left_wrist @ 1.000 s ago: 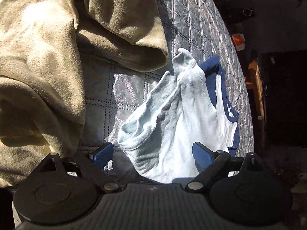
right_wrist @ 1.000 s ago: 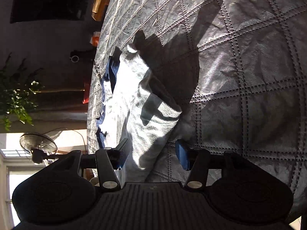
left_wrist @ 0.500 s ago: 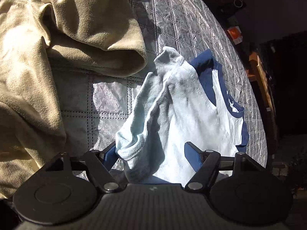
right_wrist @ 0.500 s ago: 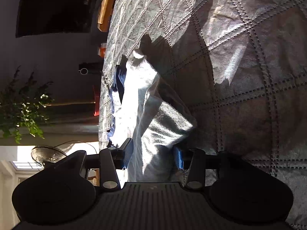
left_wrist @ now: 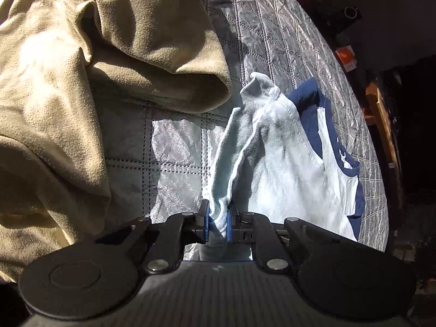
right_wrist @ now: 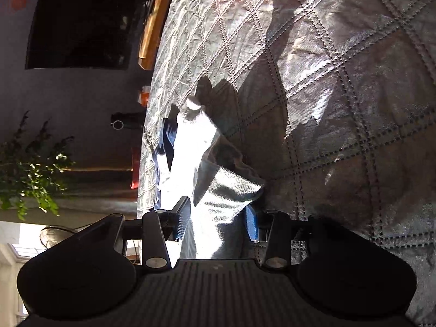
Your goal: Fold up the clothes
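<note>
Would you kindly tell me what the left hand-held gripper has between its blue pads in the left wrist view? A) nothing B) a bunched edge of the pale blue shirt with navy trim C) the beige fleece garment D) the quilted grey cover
B: the left hand-held gripper has its pads pressed on a bunched edge of the pale blue shirt, while the beige fleece garment lies apart to the side.

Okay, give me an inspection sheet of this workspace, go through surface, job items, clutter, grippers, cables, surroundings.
Surface: grey quilted cover, sunlit, creased.
Job's things: pale blue shirt with navy trim, bunched; tan fleece garment heaped beside it.
Clutter: nothing seen.
Grippers: left gripper pinches a shirt fold; right gripper jaws closing, shirt cloth between them, not yet pressed.
Cables: nothing seen.
Surroundings: green plant, standing fan, wooden frame.
</note>
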Demonstrator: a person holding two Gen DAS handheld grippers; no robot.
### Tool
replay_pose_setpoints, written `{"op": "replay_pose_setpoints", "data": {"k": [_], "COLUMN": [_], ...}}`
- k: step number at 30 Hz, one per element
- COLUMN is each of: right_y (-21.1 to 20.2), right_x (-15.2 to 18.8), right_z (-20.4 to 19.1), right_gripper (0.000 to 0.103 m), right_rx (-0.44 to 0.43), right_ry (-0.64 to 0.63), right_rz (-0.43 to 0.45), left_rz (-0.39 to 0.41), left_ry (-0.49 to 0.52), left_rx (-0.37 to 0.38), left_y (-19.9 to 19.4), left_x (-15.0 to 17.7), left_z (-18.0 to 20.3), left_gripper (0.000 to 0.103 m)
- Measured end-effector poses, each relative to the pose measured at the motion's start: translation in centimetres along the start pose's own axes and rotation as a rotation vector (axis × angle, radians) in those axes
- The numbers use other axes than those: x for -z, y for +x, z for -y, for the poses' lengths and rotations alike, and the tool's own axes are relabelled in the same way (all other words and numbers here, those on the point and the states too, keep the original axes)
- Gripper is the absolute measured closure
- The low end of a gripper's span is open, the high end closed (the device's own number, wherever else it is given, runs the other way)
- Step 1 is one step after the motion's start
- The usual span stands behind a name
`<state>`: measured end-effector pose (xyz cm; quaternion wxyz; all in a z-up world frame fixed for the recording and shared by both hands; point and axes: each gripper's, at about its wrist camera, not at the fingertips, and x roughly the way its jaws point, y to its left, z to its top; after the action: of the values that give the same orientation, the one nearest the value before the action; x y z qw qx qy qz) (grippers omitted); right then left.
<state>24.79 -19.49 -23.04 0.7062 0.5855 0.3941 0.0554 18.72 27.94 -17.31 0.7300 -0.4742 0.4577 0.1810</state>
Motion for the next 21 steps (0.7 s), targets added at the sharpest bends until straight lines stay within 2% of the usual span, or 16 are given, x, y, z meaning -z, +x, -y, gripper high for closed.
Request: {"op": "replay_pose_setpoints", "data": {"k": [1,8,13,21], "right_y": [0.2,-0.7,-1.7,-6.7], "right_x": [0.0,-0.4,-0.6,1.0], "right_z": [0.0,-0.6,-2.0,-1.5], "right_gripper": [0.096,0.096,0.097,0.097], "right_rx": [0.013,0.044,0.081,0.176], "right_ry": [-0.002,-0.057,-0.132,-0.171], "right_rz": [-0.005,-0.011,-0.034,-0.074], "left_rz": [0.001,0.011,0.01,0.022], "left_ry": [-0.003,-0.007,-0.061,-0.114], "left_rx": [0.001,0.005,0.014,0.016], "left_y": [0.0,-0.4,-1.3,-4.4], "left_x": [0.0,0.1,0.2,2.6], "left_z": [0.0,-0.4,-1.4,-2.8], "left_gripper": [0.095,0.097,0.097,0.098]}}
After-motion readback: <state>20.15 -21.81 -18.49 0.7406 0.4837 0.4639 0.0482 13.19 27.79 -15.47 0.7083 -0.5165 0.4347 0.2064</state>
